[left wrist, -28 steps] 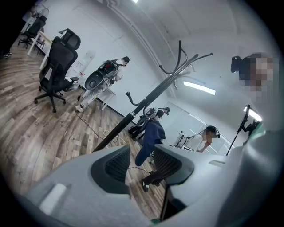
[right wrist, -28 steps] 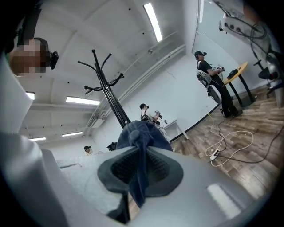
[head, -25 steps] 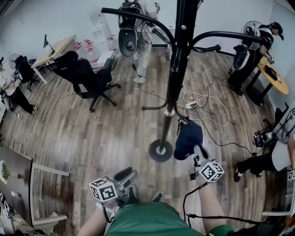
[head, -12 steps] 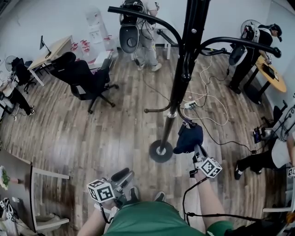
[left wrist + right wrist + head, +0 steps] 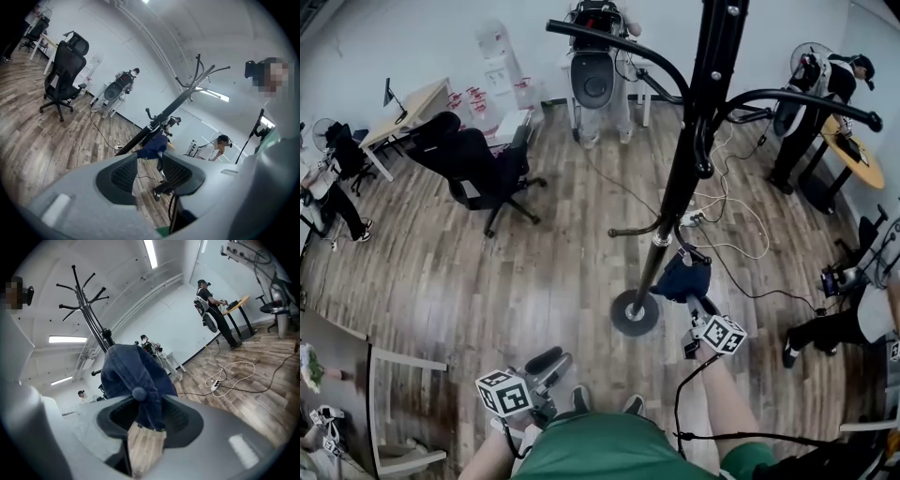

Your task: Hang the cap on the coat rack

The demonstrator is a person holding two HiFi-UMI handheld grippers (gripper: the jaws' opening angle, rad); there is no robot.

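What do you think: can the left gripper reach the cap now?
Probably yes: the left gripper is open, empty, with nothing between it and the cap, though the right gripper, jaws opening, is around it.

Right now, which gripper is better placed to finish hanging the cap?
Right. The right gripper is at the coat rack with the cap between its opening jaws; the left gripper sits low, empty.

Pale wood-plank floor under white walls, black office chair standing near a light wooden desk at the left, round table far right, white cables looped across the boards — strip lights bright overhead
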